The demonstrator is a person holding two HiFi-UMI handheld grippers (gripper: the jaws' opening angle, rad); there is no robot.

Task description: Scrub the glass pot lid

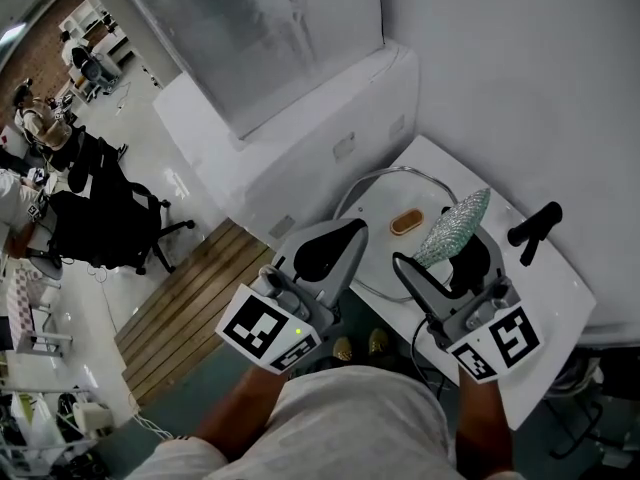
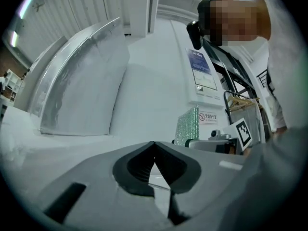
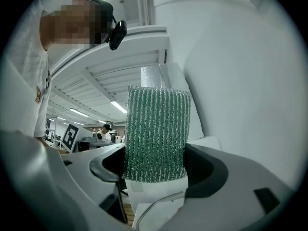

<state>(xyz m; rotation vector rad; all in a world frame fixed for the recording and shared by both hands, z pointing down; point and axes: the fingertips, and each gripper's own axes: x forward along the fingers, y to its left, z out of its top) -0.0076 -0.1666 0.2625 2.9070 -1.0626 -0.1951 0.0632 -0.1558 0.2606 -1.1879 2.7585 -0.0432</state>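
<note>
- Two grippers over the white surface [image 1: 545, 303]; lid [image 1: 378, 200] lies flat on it, brown knob [image 1: 405, 223] up, near the back wall.
- Left gripper [image 1: 354, 231]: clenched, jaw tips meeting. It sits at the lid's left edge. In the left gripper view [image 2: 154, 147] a thin curved edge, probably the rim, shows in the gap behind the tips. Cannot tell whether it is pinched or merely lies beneath.
- Right gripper [image 1: 443, 258]: grasping the scrubber [image 1: 455, 226], a green-and-silver mesh pad. The right gripper view [image 3: 156, 172] shows the pad [image 3: 156, 134] clamped at its lower end, most of it standing free above the jaws.
- Scrubber points up and away, toward the wall; its free end is clear of the glass. From overhead it only overlaps the lid's right side.
- Black handle [image 1: 535, 230] lies on the surface right of the lid, apart from it.
- Progress, my reading: tool is in hand and the left gripper is placed to steady the lid. Scrubbing contact is not made at this moment. No suds, water or wipe marks visible on the glass, so how much has been cleaned cannot be judged.
- Left to do: bring the pad down onto the glass and work across it, round the knob and out to the rim.
</note>
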